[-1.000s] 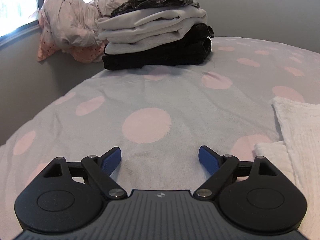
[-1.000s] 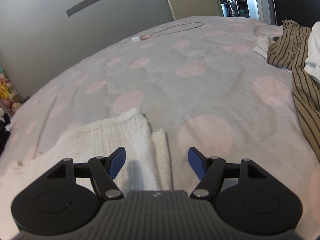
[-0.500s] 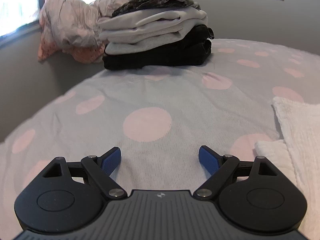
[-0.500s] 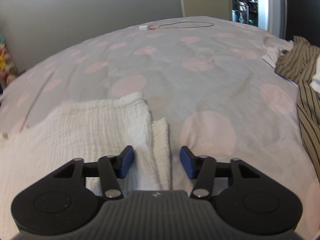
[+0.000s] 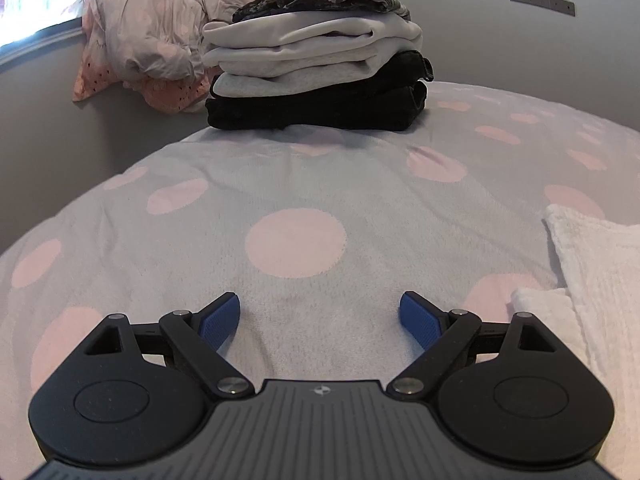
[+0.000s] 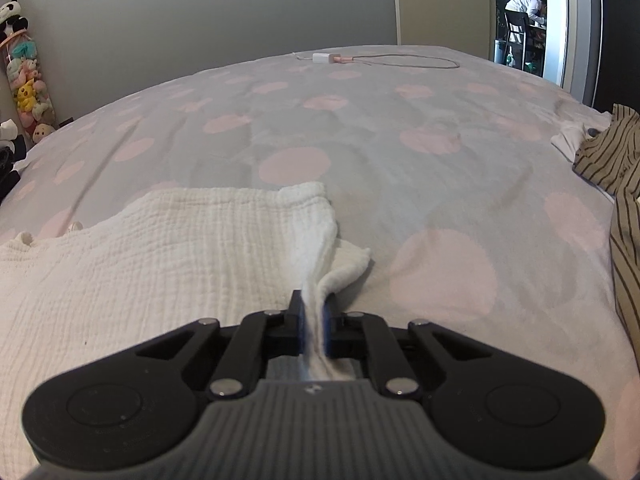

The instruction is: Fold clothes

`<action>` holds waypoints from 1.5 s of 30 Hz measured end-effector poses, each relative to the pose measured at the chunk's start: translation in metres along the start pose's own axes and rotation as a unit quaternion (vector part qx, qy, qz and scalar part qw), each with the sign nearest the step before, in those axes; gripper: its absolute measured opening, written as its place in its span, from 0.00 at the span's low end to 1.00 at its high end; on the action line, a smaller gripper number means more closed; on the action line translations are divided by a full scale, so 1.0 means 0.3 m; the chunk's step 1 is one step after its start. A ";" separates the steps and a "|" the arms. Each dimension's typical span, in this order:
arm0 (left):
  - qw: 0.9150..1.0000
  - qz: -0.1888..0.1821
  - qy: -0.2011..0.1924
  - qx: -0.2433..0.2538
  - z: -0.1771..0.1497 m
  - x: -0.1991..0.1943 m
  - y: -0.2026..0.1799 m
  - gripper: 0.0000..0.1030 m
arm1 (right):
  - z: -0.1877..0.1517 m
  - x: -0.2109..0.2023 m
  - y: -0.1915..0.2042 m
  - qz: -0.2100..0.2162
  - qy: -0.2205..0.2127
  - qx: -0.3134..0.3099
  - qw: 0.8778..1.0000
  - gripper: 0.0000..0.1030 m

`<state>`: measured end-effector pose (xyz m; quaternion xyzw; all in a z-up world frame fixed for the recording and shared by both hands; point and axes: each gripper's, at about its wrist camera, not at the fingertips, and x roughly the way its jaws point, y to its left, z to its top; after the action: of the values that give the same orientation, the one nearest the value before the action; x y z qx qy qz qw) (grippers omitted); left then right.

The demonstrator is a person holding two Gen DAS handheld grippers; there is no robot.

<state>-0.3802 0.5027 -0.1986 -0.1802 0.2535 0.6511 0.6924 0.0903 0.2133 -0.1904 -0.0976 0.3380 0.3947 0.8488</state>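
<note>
The white muslin cloth (image 6: 168, 264) lies on the bed (image 6: 400, 168), its near part cut off; the right gripper (image 6: 314, 320) jaws are closing on its bunched right edge. The left gripper (image 5: 320, 314) jaws stand wide, empty.

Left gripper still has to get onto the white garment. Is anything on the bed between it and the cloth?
Nothing visible. The left gripper is open over bare dotted bedspread, and the white garment lies just to its right, unobstructed. The folded stack sits well beyond.
</note>
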 end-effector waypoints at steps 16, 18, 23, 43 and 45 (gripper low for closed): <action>1.000 -0.005 0.001 -0.011 -0.002 0.001 0.013 1.00 | 0.000 -0.006 0.037 -0.020 0.003 -0.041 0.999 0.11; 1.000 -0.006 0.001 -0.011 -0.001 0.003 0.013 1.00 | -0.001 -0.004 0.046 -0.026 0.004 -0.048 0.999 0.11; 1.000 -0.006 0.000 -0.010 -0.002 0.003 0.010 1.00 | -0.009 -0.003 0.072 -0.040 0.003 -0.071 0.997 0.12; 1.000 -0.005 0.000 -0.011 -0.001 0.003 0.009 1.00 | 0.174 -0.211 0.181 0.048 -0.013 0.024 0.998 0.09; 1.000 -0.005 0.000 -0.011 -0.001 0.003 0.009 1.00 | 0.198 -0.249 0.252 0.065 -0.026 0.015 0.997 0.09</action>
<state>-0.3829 0.5035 -0.1991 -0.1892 0.2453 0.6503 0.6936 0.0298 0.2446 -0.0893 -0.0530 0.3274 0.4460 0.8313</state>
